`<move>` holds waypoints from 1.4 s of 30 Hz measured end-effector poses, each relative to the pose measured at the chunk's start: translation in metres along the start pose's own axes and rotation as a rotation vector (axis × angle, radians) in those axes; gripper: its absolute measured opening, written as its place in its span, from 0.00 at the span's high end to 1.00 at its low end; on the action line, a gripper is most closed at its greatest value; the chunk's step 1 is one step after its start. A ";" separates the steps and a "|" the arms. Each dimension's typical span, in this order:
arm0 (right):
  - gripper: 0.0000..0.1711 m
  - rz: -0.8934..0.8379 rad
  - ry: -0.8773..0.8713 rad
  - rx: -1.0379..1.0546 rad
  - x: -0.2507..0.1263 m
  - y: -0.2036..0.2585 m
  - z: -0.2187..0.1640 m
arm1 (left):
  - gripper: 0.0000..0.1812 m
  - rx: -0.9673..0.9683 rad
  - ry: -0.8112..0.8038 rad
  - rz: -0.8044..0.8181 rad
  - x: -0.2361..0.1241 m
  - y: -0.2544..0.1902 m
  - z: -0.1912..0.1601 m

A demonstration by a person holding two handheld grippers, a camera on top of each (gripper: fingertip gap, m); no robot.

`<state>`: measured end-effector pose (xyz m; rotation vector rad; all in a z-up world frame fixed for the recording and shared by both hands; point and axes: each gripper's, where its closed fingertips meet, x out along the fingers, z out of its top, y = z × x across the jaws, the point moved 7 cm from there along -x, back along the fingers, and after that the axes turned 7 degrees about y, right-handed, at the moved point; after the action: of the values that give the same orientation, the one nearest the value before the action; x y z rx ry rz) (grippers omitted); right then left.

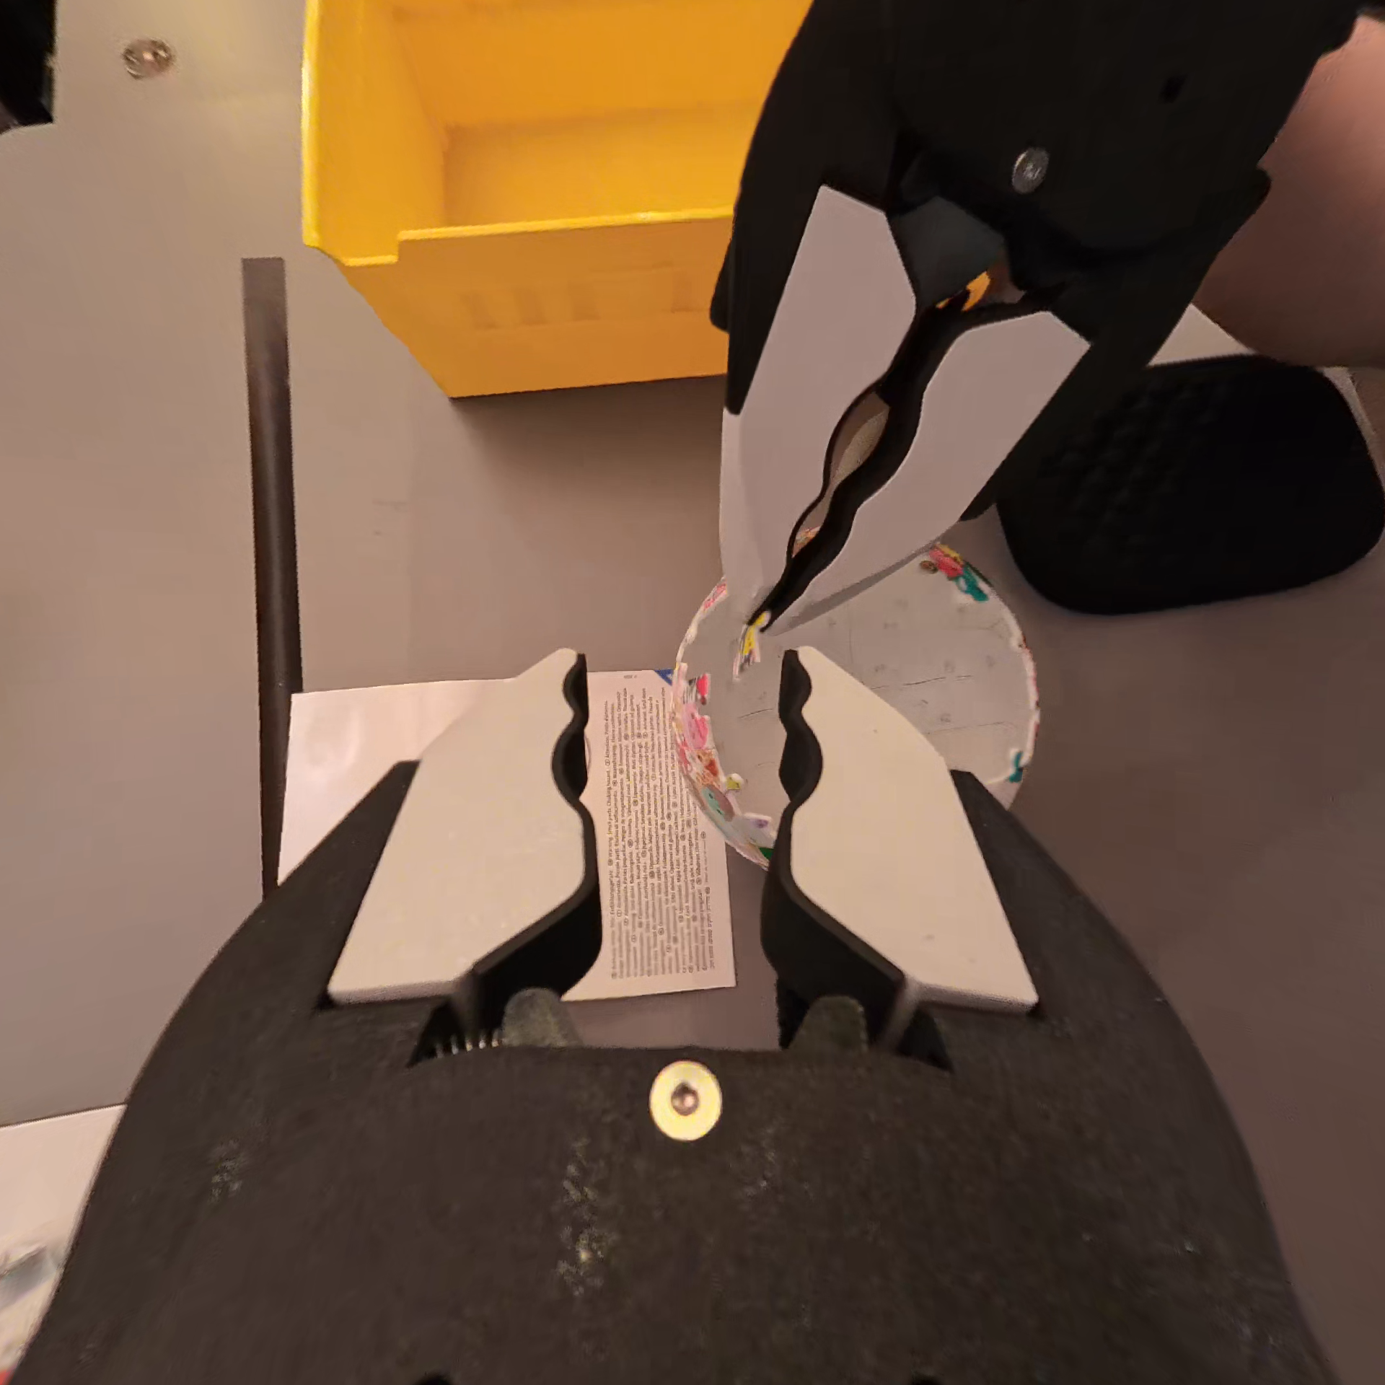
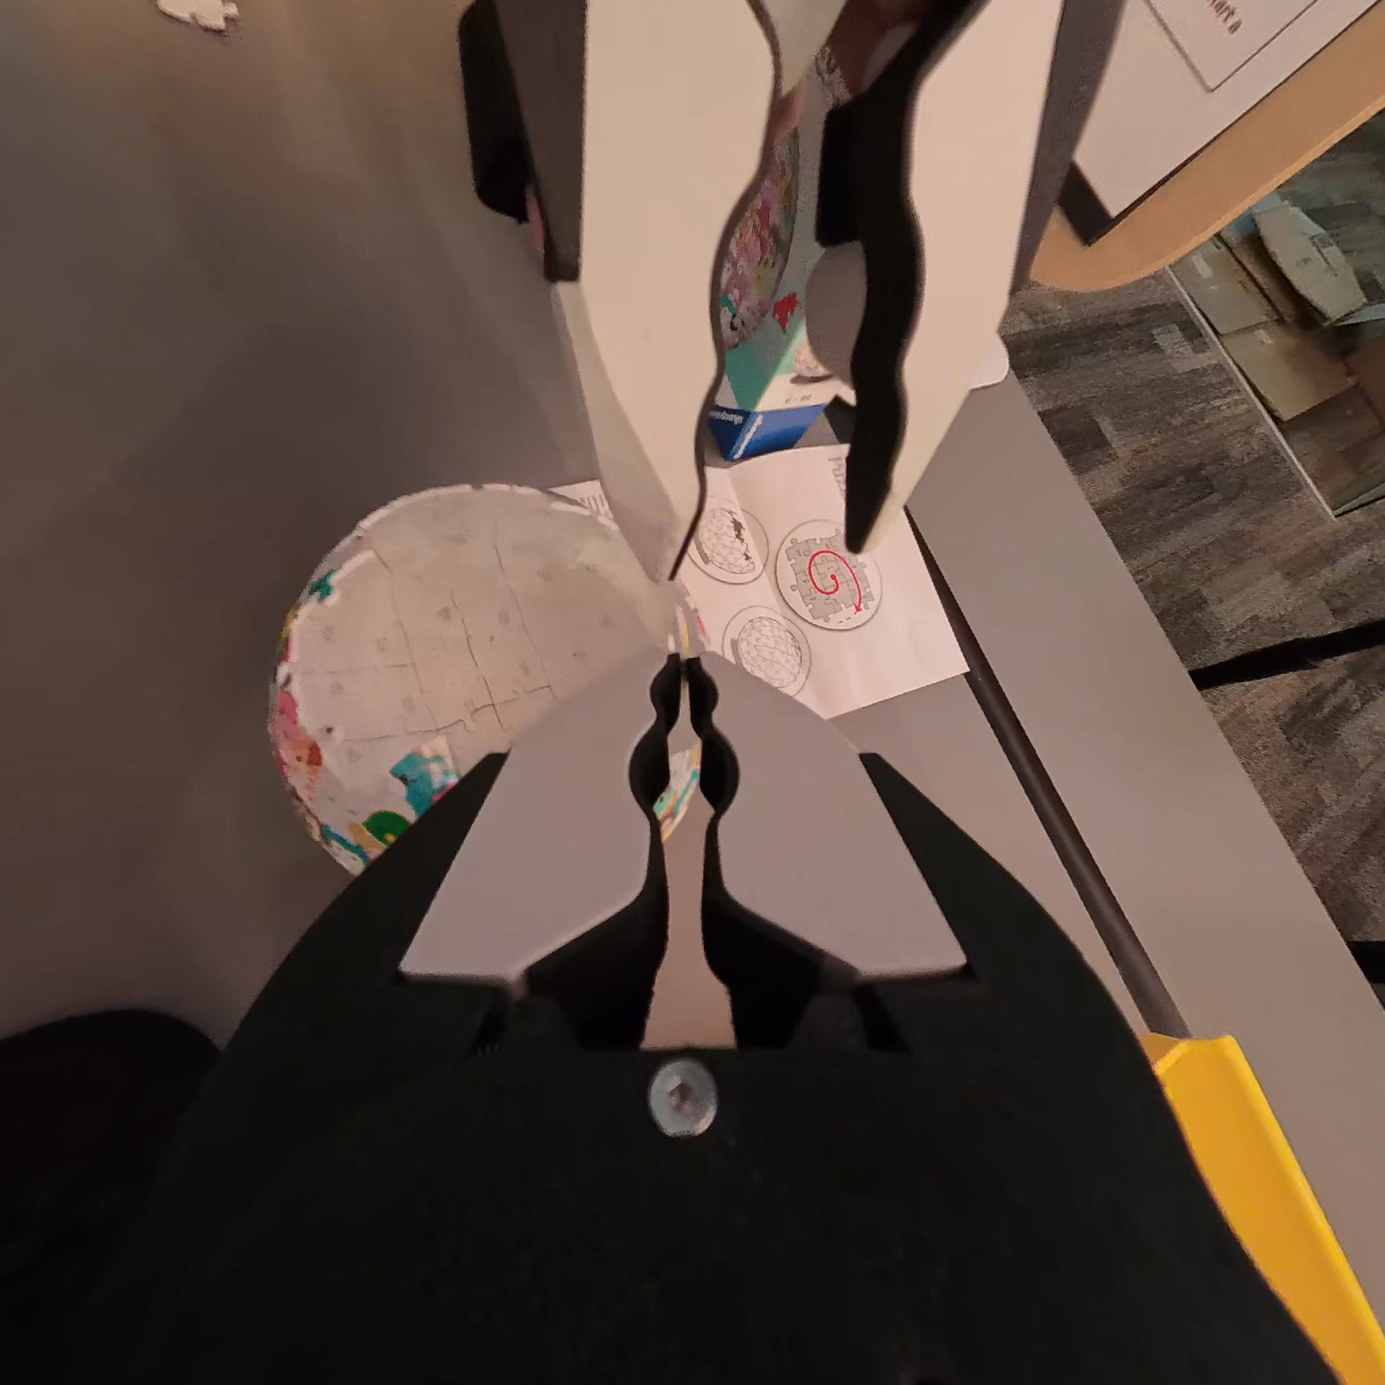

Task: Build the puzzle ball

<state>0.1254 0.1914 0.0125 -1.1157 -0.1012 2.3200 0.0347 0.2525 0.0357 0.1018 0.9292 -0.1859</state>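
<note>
A half-built puzzle ball point(image 1: 922, 674), a hollow bowl of joined pieces with a pale grey inside and bright cartoon colours outside, lies on its side on a grey bench point(image 1: 487, 524), its open side turned up toward the cameras. In the right wrist view the same shell point(image 2: 450, 659) sits near the bench's long edge, beside a metal strip that runs along that edge. The right gripper point(image 1: 764, 622) reaches down to the shell's rim, its two pale fingers clenched on a small puzzle piece point(image 1: 749, 644) with yellow and white print, held right at the rim; whether the piece is seated in the rim cannot be told. The left gripper point(image 1: 682, 667) hangs just short of the shell with its jaws released and wide apart, holding nothing. Under the left gripper lies a white instruction sheet point(image 1: 659, 847) covered in small print; in the right wrist view its other part point(image 2: 824, 599) shows round diagrams of the ball. Past the sheet stands the puzzle's box point(image 2: 757, 375), partly hidden by the left gripper. A yellow plastic bin point(image 1: 539, 225) stands on the bench beyond the shell. A black rounded object point(image 1: 1199, 480) rests beside the shell. A loose pale puzzle piece point(image 2: 198, 11) lies far off on the bench.
</note>
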 end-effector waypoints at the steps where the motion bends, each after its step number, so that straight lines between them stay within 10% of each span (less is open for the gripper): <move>1: 0.98 0.003 0.009 -0.001 0.002 -0.001 -0.001 | 0.73 0.008 0.011 -0.006 0.004 0.001 0.000; 42: 0.98 0.098 0.005 -0.055 0.019 -0.016 -0.014 | 0.88 0.125 0.405 -0.089 0.053 0.003 0.004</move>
<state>0.1339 0.2120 -0.0051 -1.1774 -0.1111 2.4141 0.0690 0.2488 -0.0046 0.2199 1.3265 -0.3133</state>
